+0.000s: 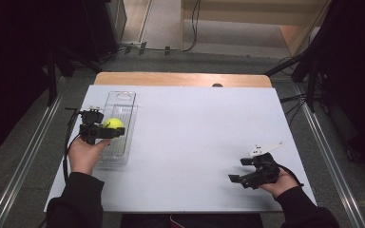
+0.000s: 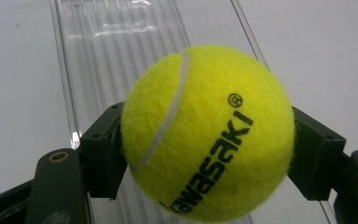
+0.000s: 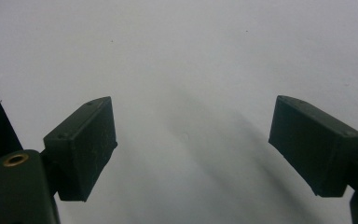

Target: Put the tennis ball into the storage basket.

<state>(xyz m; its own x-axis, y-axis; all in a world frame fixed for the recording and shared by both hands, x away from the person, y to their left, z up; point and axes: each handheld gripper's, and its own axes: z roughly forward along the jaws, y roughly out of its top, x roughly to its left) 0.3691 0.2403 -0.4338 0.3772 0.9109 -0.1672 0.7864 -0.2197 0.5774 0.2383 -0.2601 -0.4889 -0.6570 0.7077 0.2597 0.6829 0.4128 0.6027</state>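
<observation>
A yellow tennis ball (image 1: 113, 123) (image 2: 207, 133) with black lettering sits squeezed between the two black jaws of my left gripper (image 1: 105, 127) (image 2: 207, 149), held just above a clear plastic tray (image 1: 119, 107) (image 2: 116, 51) at the table's left side. The tray is long and ribbed, lying lengthwise away from me. Over at the near right of the table, my right gripper (image 1: 240, 170) (image 3: 193, 149) stands open above the bare white tabletop (image 3: 177, 56), nothing between its pads.
The white table surface (image 1: 195, 133) has a wooden strip (image 1: 180, 79) along its far edge. Metal rails run along the floor on both sides, and cables and dark stands lie beyond the far edge.
</observation>
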